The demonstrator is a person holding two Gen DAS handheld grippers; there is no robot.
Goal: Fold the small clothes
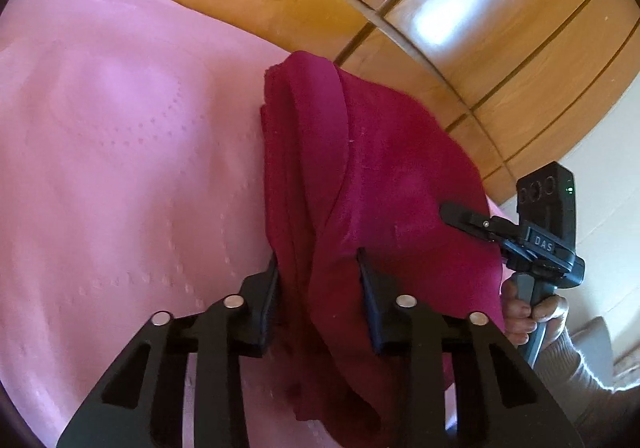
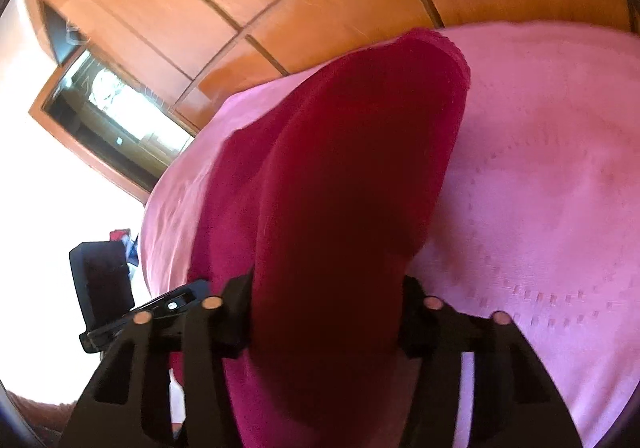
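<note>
A dark red garment [image 1: 360, 176] lies bunched in folds on a pink bedspread [image 1: 120, 168]. My left gripper [image 1: 320, 284] is shut on a thick fold of it, with cloth filling the gap between both pads. At the right of the left wrist view, one of my right gripper's fingers [image 1: 460, 217] rests on the garment's edge; the other is hidden by cloth. In the right wrist view the garment [image 2: 352, 168] rises as a tall fold, and my right gripper [image 2: 326, 308] is shut on its near end. The left gripper's fingers [image 2: 172, 302] show at lower left.
The pink bedspread [image 2: 540, 188] has a dotted woven pattern and spreads wide on both sides. Behind it stand glossy wooden wardrobe doors [image 1: 440, 8]. A wood-framed opening [image 2: 112, 108] is at far left. A person's hand [image 1: 524, 312] and knitted sleeve hold the right gripper.
</note>
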